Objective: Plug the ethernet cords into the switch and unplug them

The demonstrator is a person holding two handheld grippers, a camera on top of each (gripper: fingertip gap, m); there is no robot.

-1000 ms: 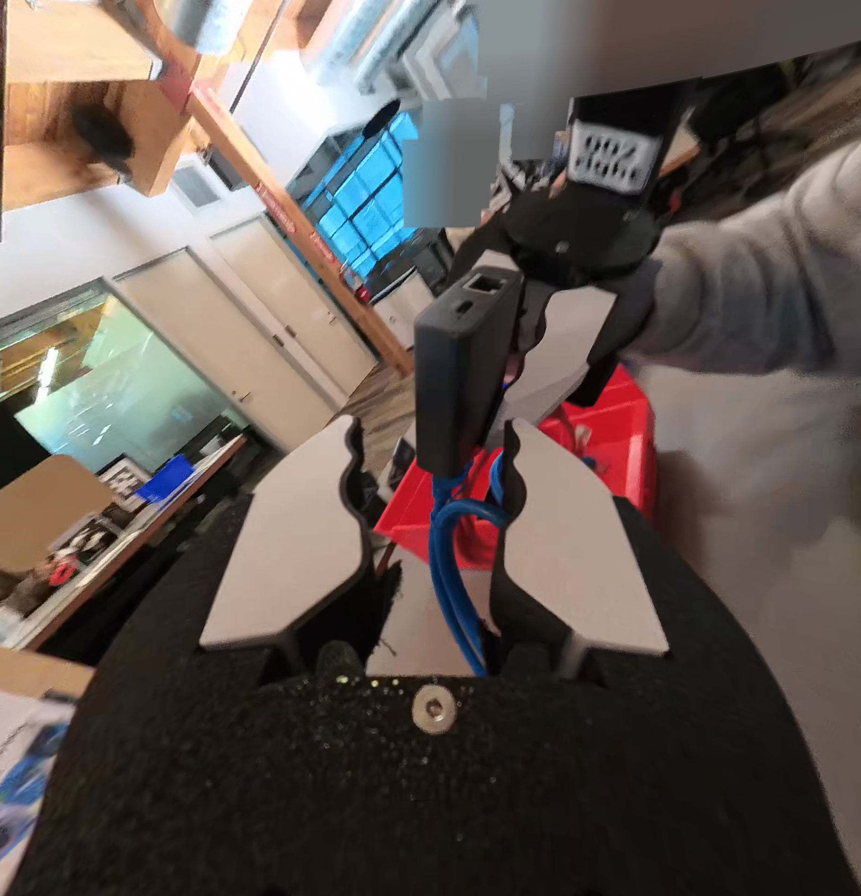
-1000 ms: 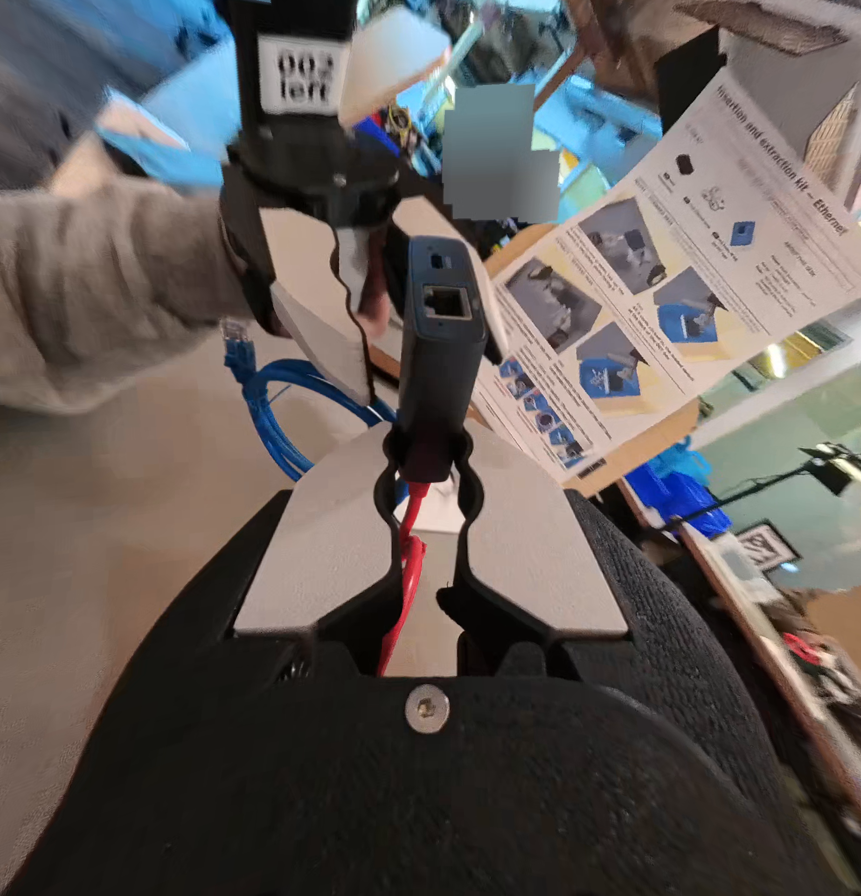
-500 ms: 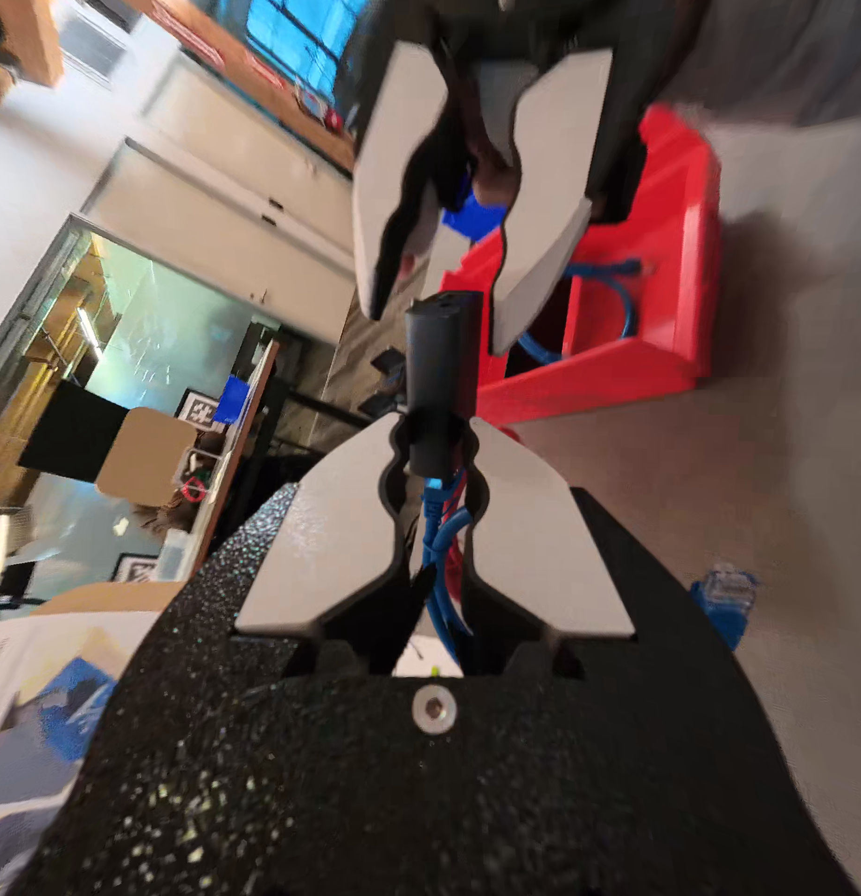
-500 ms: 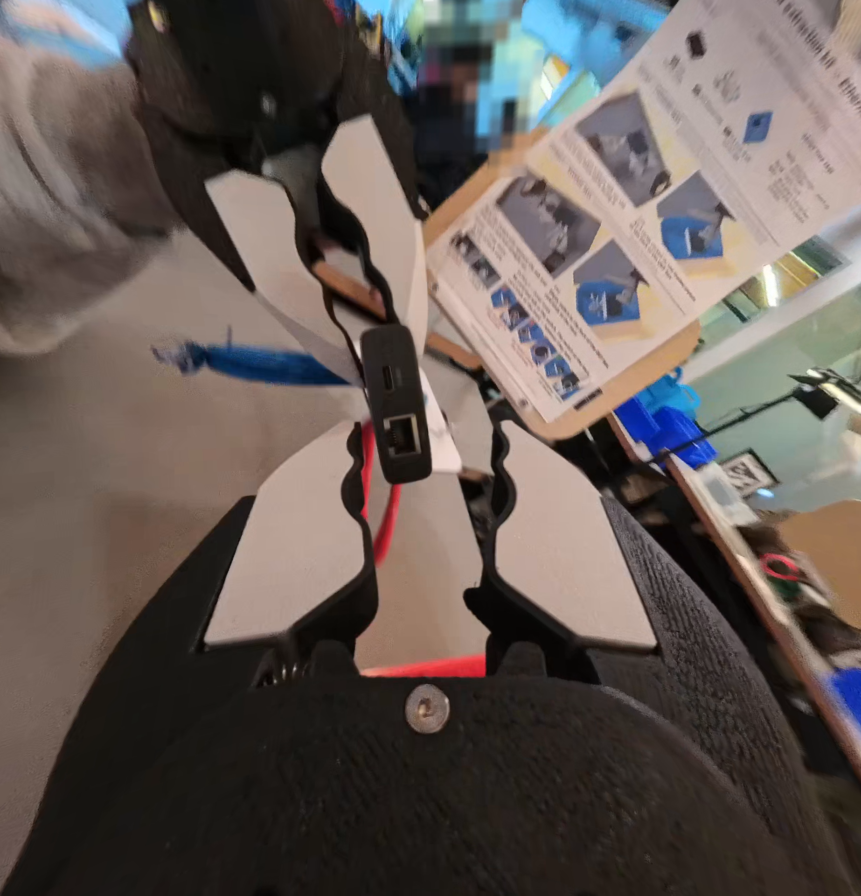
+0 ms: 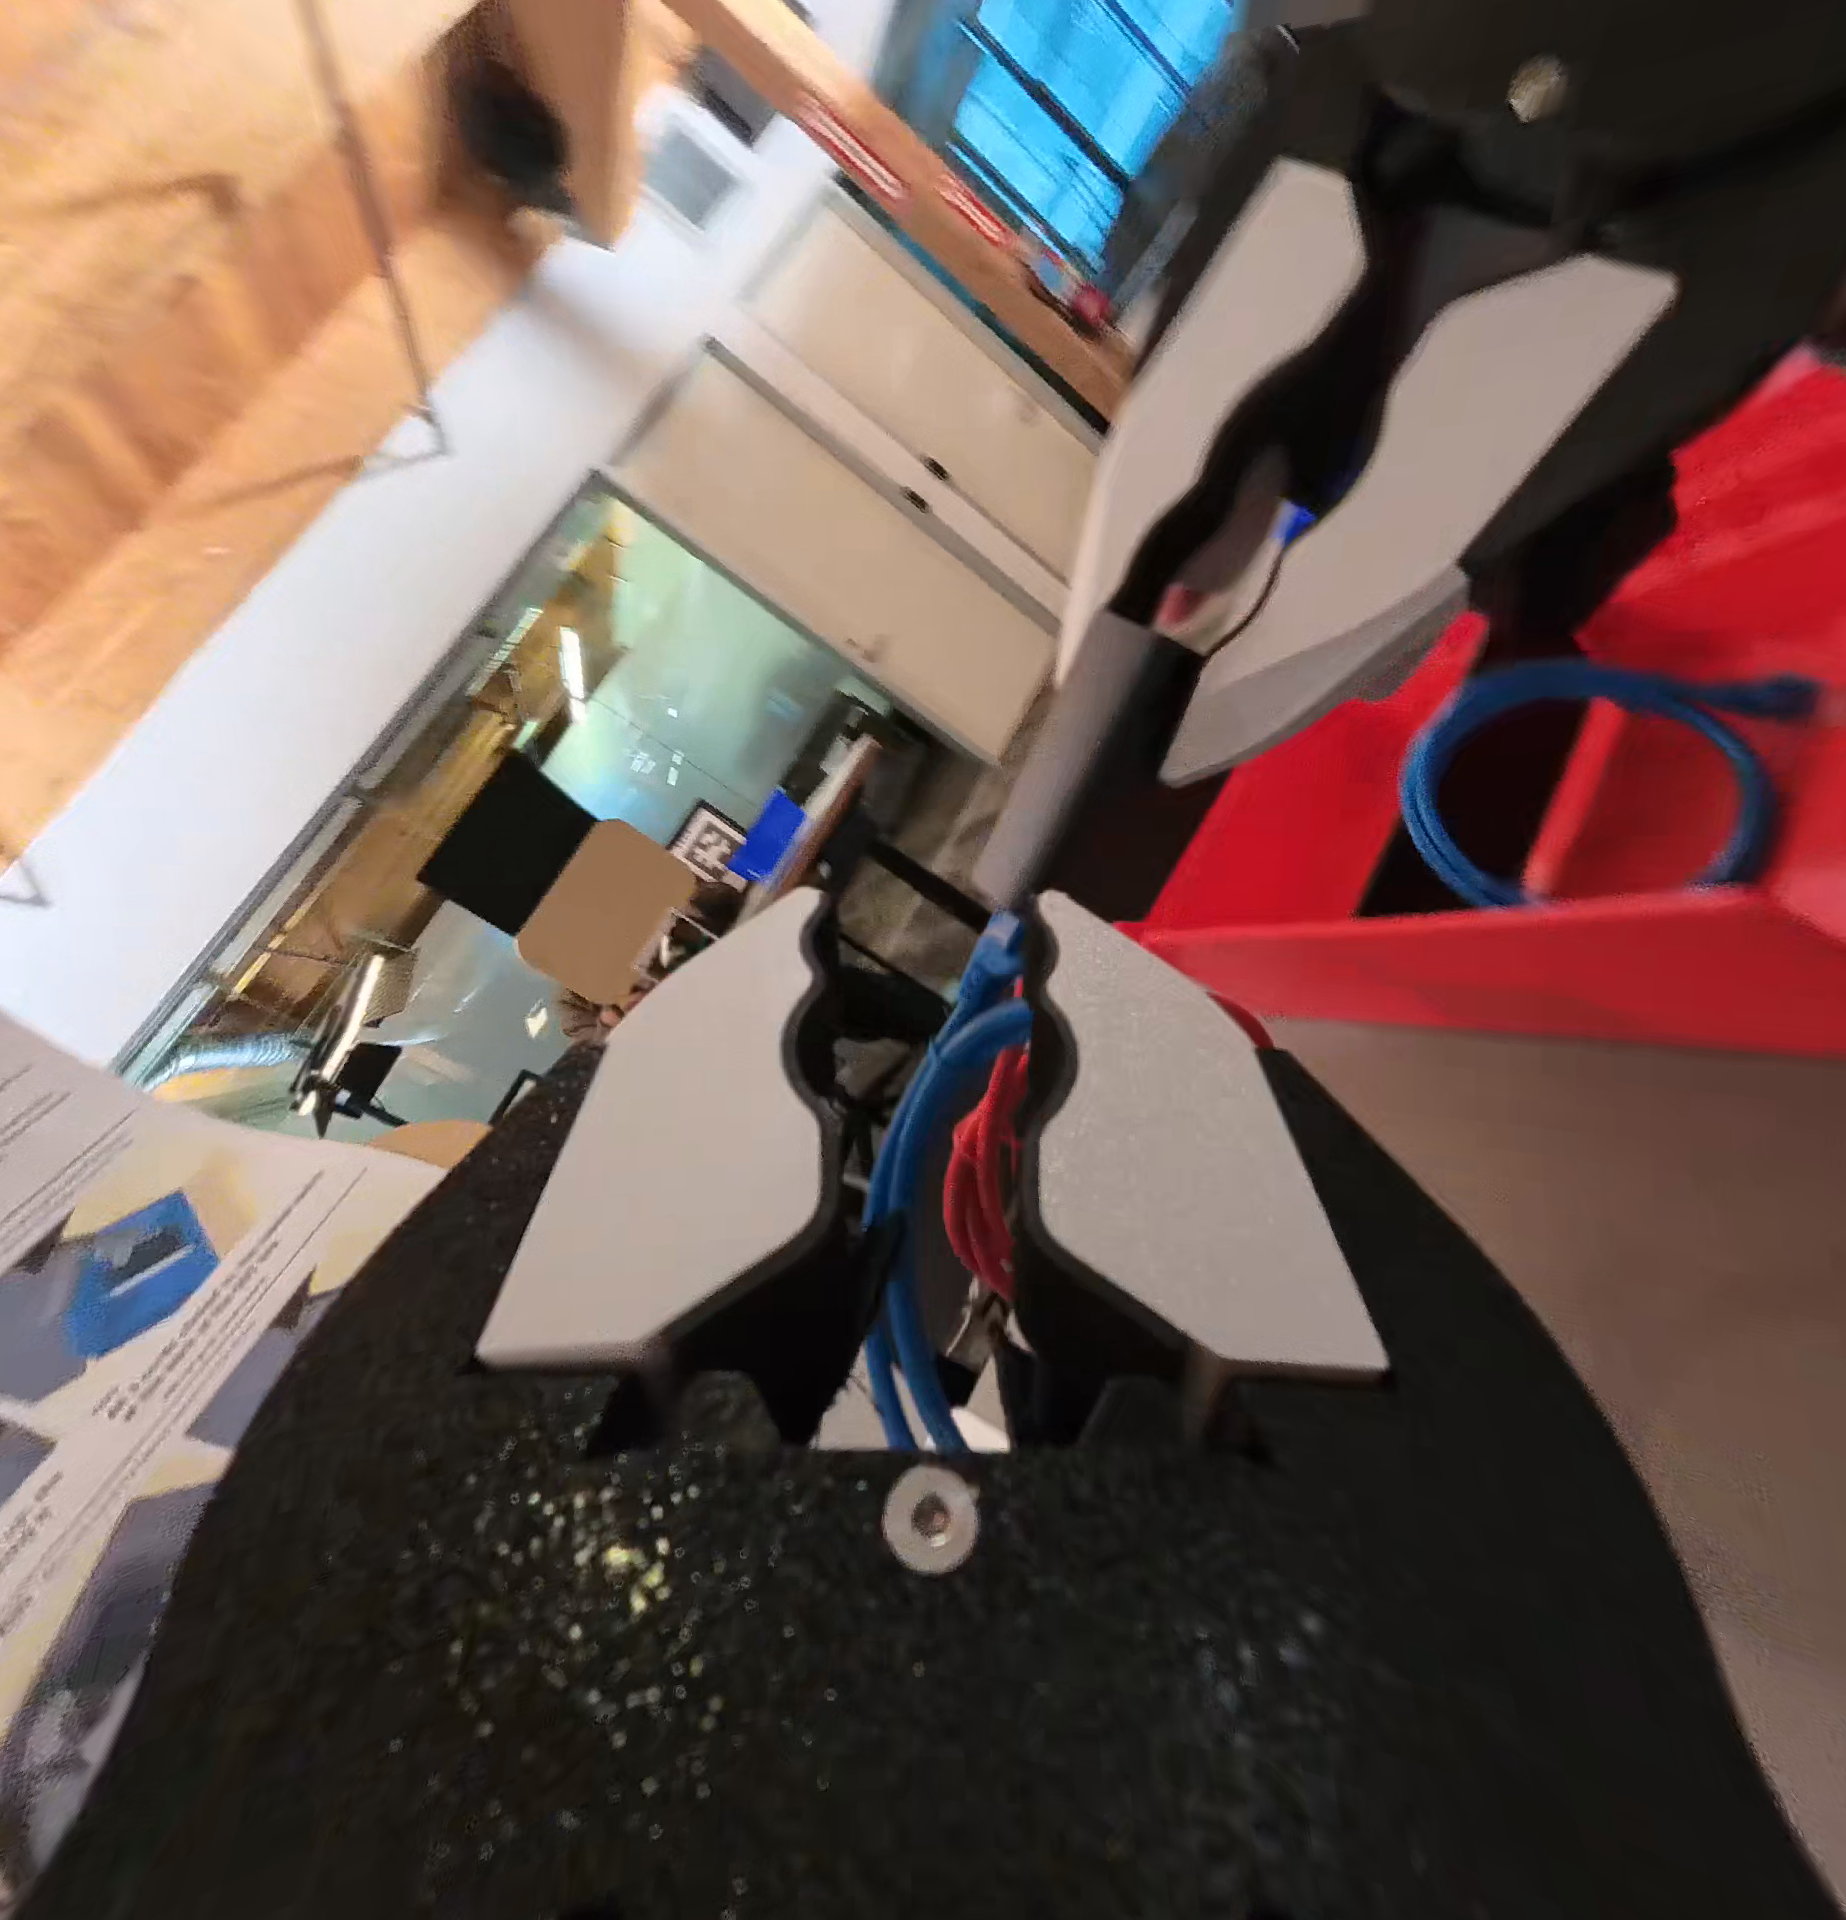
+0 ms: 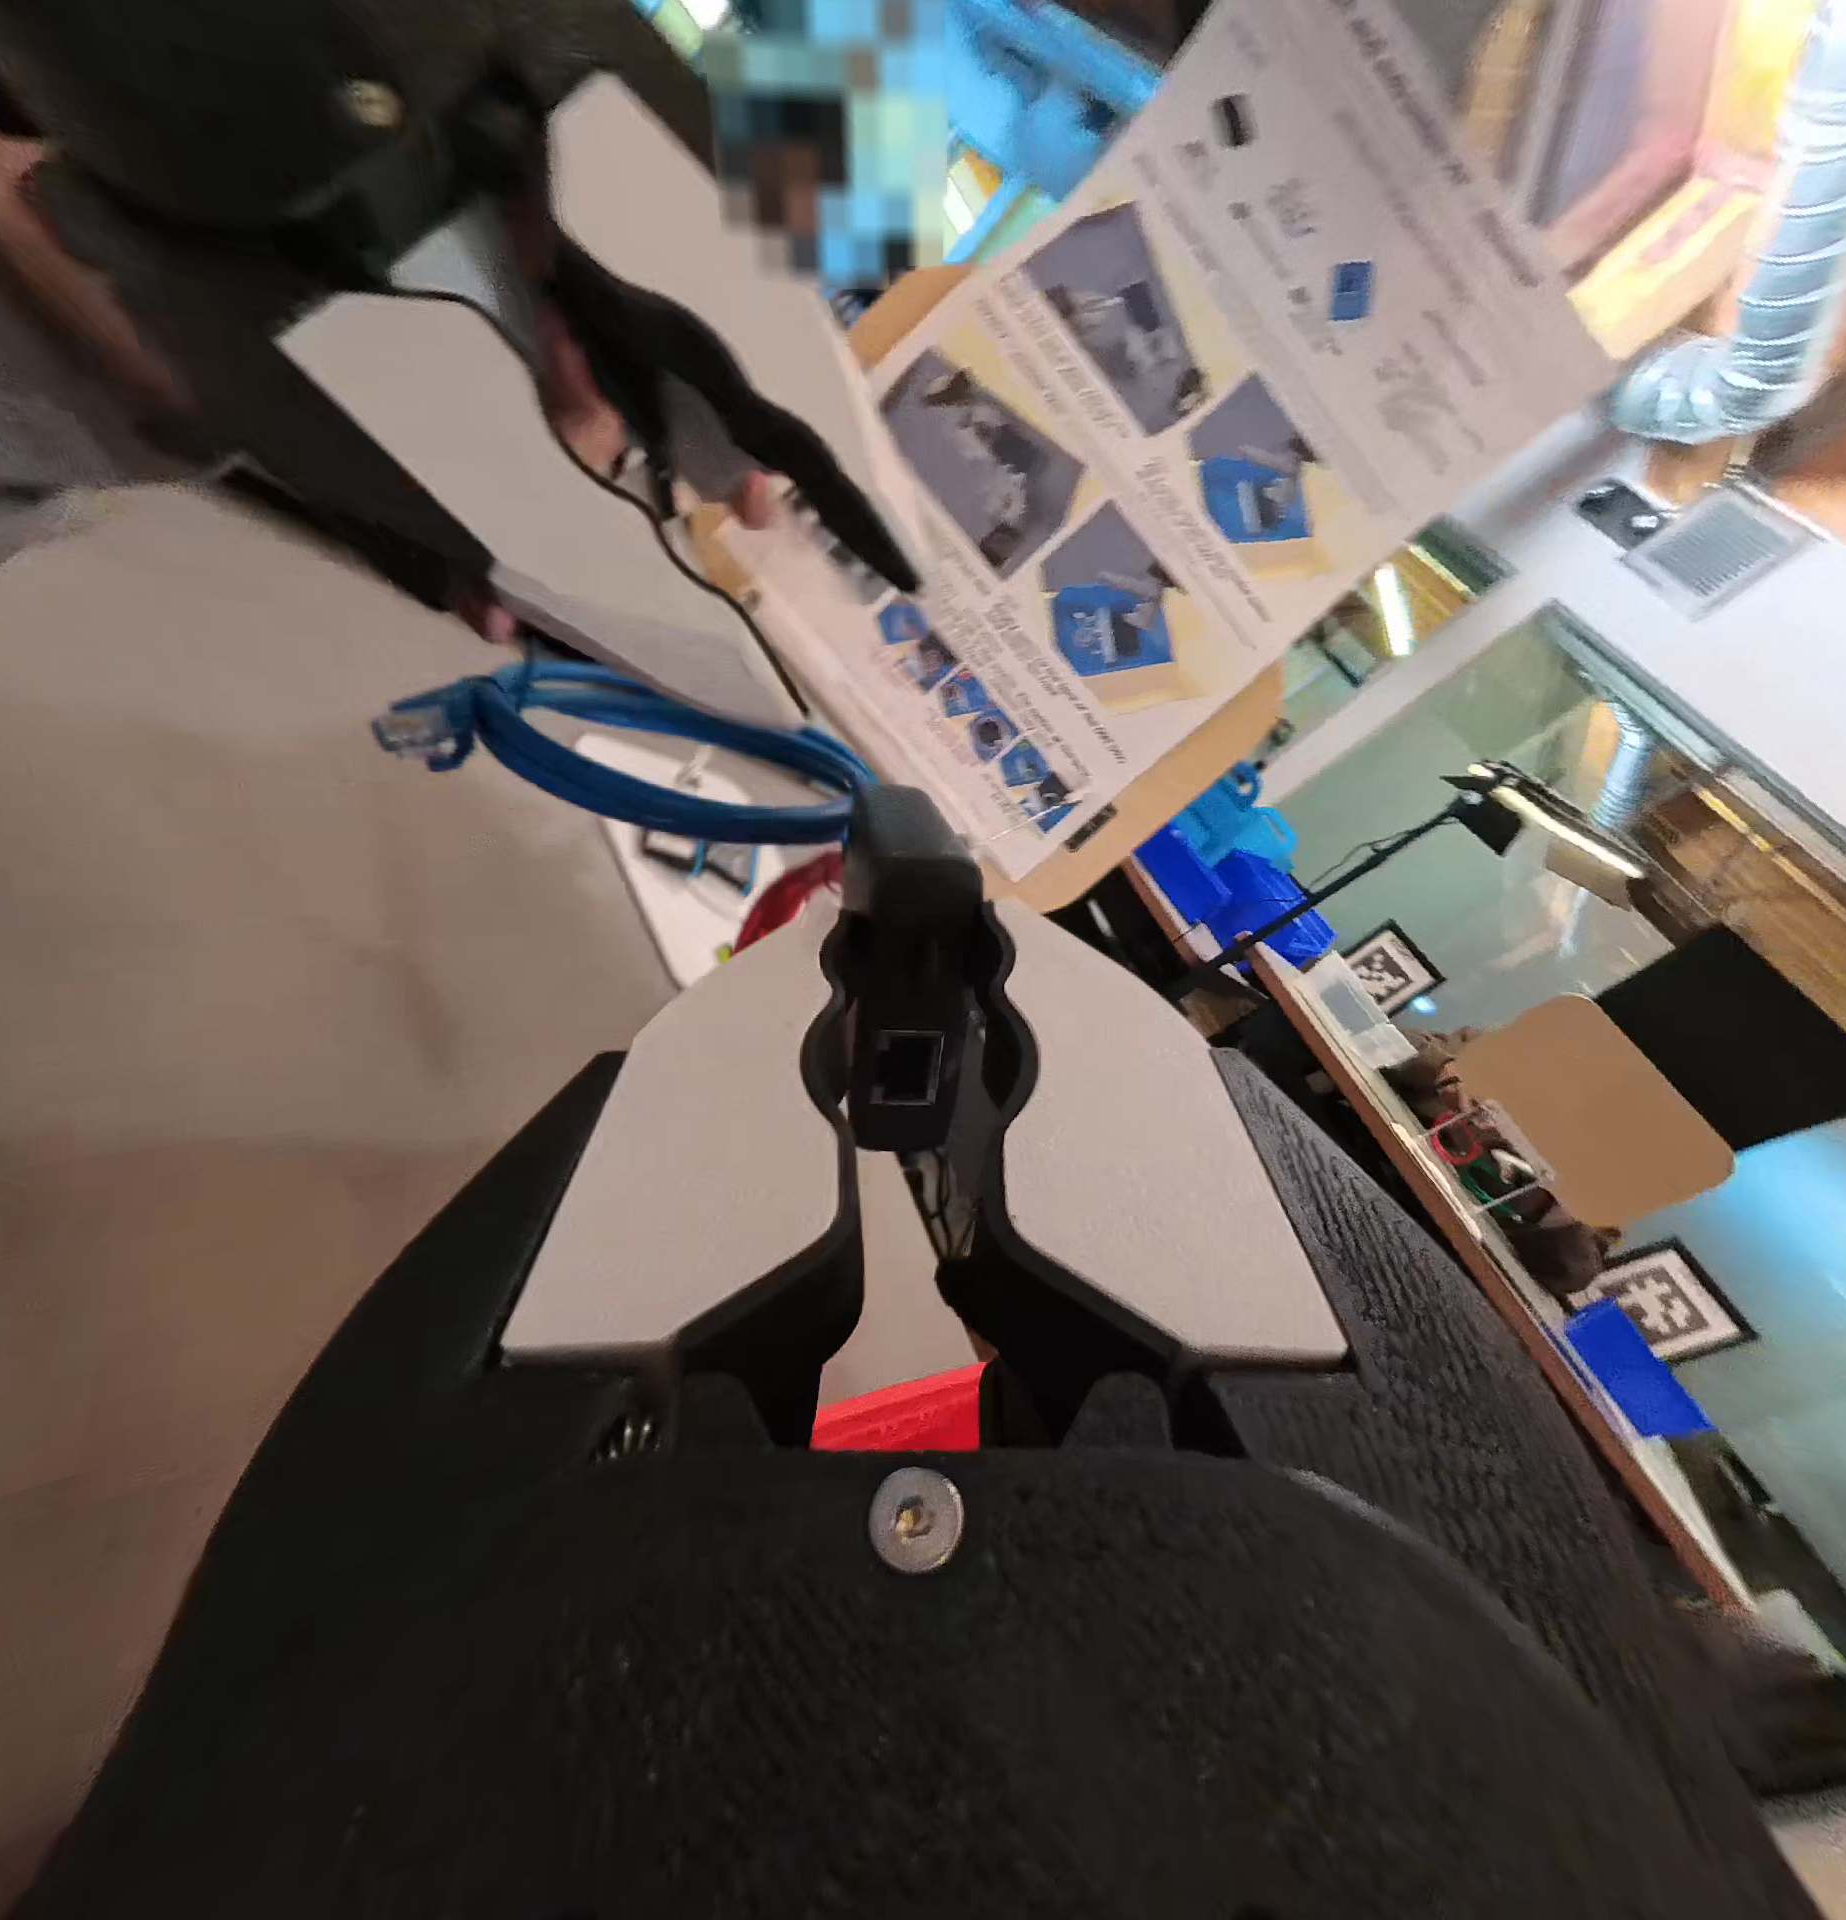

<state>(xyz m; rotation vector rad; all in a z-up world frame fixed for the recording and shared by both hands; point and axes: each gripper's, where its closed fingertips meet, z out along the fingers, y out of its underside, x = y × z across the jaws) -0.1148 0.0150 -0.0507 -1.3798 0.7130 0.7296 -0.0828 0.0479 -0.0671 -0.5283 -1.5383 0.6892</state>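
Note:
My right gripper (image 6: 908,925) is shut on a black adapter (image 6: 903,997), whose open port faces the camera. A blue cable (image 6: 638,769) runs out of the adapter's far end and loops left to a loose plug. My left gripper (image 5: 929,904) is open. The blue cable (image 5: 908,1195) and a red cable (image 5: 986,1164) pass between its fingers. The adapter (image 5: 1085,769) ends at its right fingertip and rises to the right gripper (image 5: 1158,675). The left gripper also shows in the right wrist view (image 6: 846,644), above the adapter and apart from it.
A red bin (image 5: 1521,966) holds another coiled blue cable (image 5: 1584,790); its edge shows below the right gripper (image 6: 898,1403). A printed sheet on cardboard (image 6: 1210,416) stands behind the grey table (image 6: 171,935). A side bench (image 6: 1418,1143) carries blue boxes. Left tips to right tips: about 6 centimetres.
The adapter passed from my right gripper to my left and back. Half a second ago the left was shut on it and the right open; now the right grips it and the left has opened.

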